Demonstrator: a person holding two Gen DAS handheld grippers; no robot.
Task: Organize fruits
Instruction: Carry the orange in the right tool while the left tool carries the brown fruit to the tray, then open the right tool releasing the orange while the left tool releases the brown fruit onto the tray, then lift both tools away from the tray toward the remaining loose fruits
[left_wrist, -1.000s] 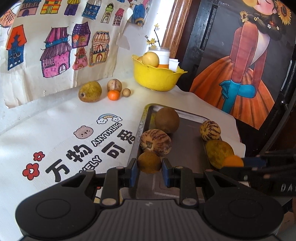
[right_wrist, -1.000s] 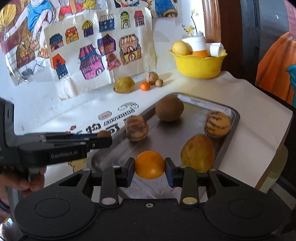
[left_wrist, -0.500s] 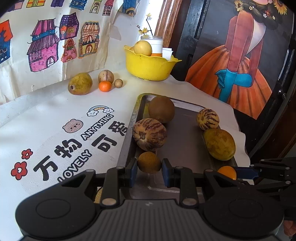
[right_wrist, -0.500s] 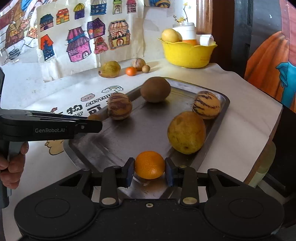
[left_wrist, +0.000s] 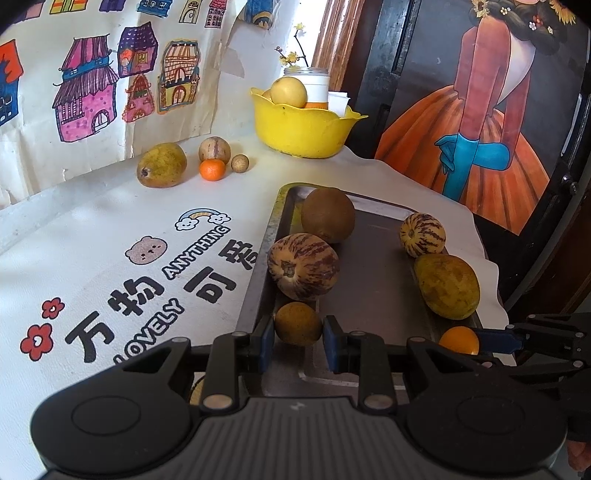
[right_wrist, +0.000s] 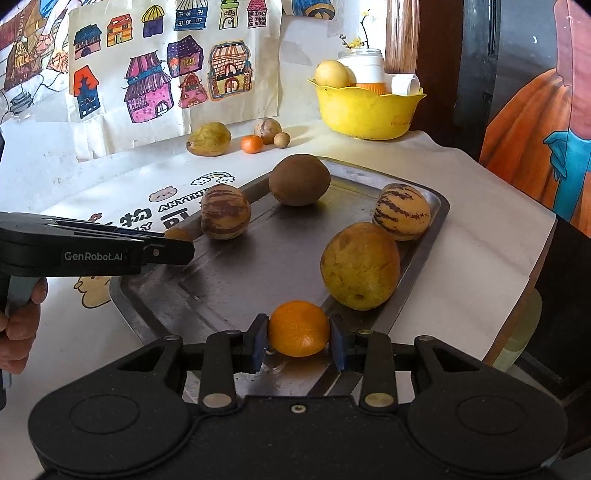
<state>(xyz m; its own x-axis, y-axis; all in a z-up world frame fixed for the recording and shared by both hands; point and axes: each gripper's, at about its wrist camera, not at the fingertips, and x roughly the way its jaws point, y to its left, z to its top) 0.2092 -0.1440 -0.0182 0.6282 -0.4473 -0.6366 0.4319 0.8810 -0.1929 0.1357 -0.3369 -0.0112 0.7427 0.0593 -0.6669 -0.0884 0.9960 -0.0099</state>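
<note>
My left gripper is shut on a small brownish-yellow round fruit, low over the near left edge of the metal tray. My right gripper is shut on a small orange at the tray's near right corner; in the left wrist view that orange shows at the right. On the tray lie a striped melon, a brown round fruit, a smaller striped melon and a yellow-green pear.
A pear, a striped nut-like fruit, a tiny orange and a small brown ball lie on the printed cloth by the wall. A yellow bowl with fruit stands behind the tray. A hand holds the left gripper.
Both grippers have sunk toward the tray's near end, each still holding its fruit. The orange now sits low at the tray's near right corner.
</note>
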